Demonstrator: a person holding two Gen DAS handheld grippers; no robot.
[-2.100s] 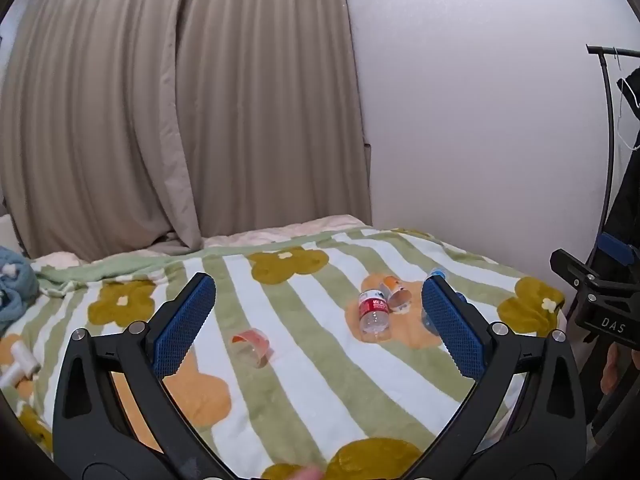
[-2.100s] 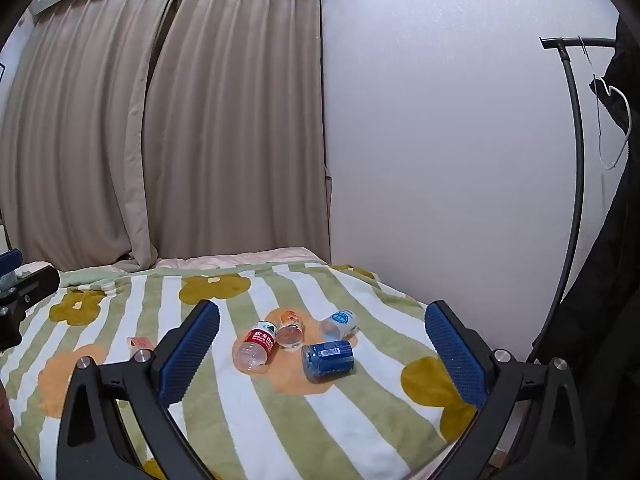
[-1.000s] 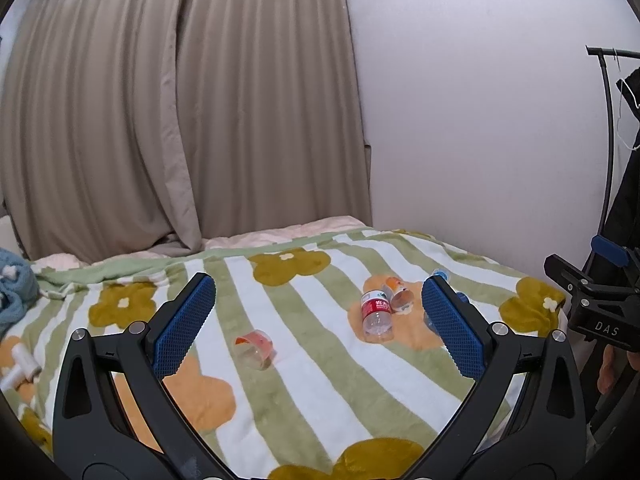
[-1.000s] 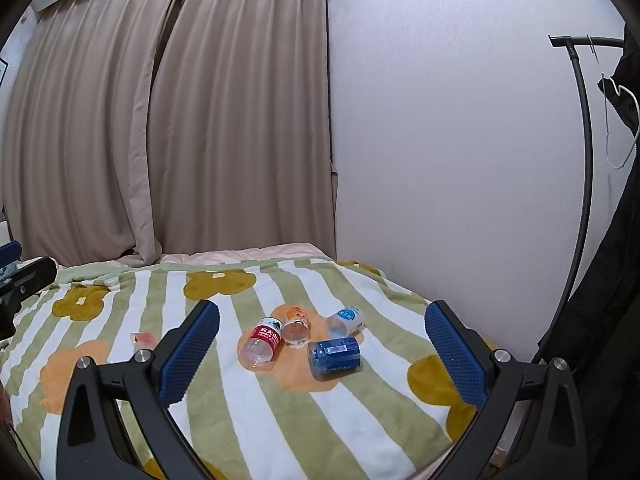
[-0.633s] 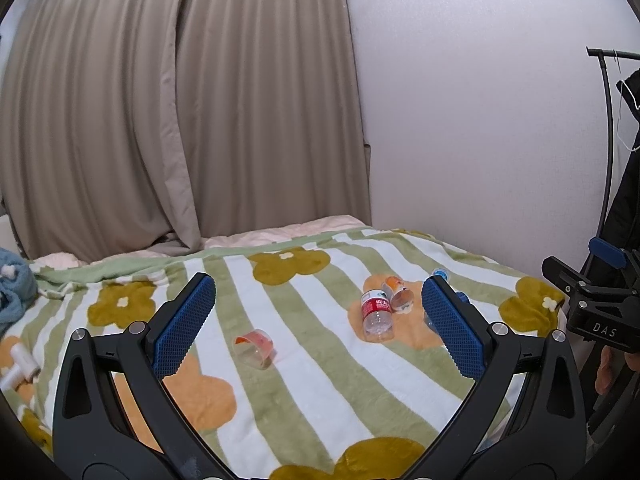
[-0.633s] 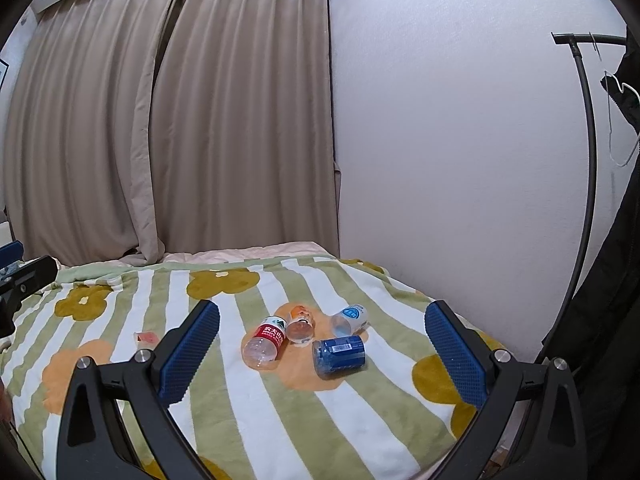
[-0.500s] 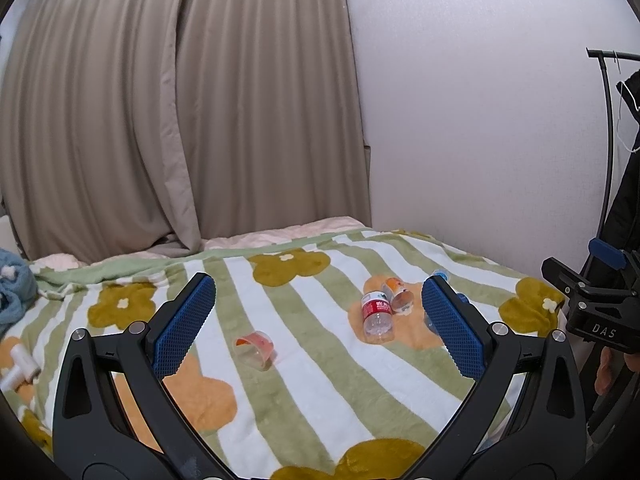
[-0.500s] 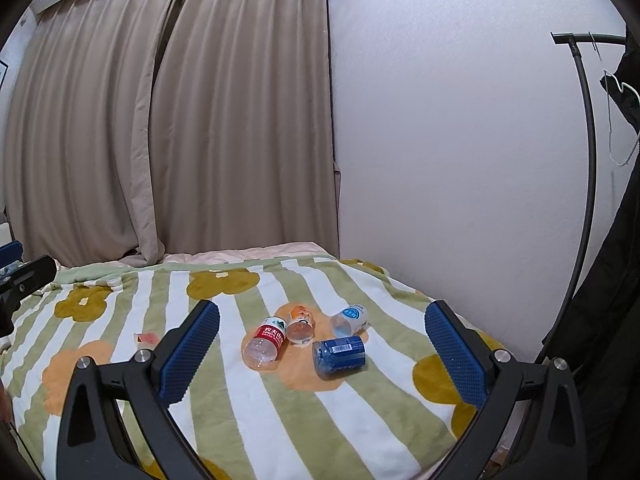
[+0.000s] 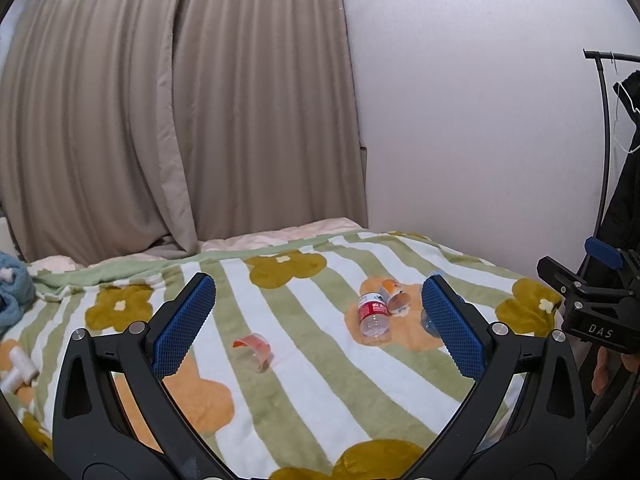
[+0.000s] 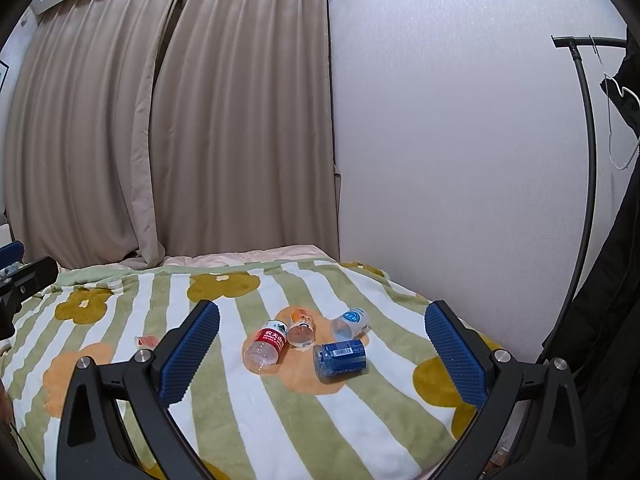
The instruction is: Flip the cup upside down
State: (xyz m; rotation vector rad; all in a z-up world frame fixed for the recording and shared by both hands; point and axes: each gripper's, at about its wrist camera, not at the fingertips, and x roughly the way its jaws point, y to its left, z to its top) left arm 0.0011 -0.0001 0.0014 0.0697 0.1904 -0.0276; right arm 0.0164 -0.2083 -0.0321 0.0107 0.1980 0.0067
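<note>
Several cups lie on their sides on a striped flower blanket [image 10: 352, 432]: a clear one with a red label [image 10: 267, 345], an orange one [image 10: 301, 326], a clear one with a light blue label [image 10: 350, 324] and a dark blue one [image 10: 340, 360]. A small clear cup with a red band [image 9: 254, 347] lies apart to the left; it also shows in the right wrist view [image 10: 147, 341]. My left gripper [image 9: 320, 322] is open and empty, well short of that cup. My right gripper [image 10: 322, 350] is open and empty, held back from the group of cups.
Beige curtains [image 9: 180, 120] and a white wall [image 10: 460, 160] stand behind the bed. A coat rack with dark clothes [image 10: 600, 240] is at the right. A blue towel [image 9: 12, 292] and a small white bottle [image 9: 18, 366] lie at the bed's left edge.
Both grippers have drifted slightly, so the cups shift a little in view. Both stay open and empty. The cups have not moved.
</note>
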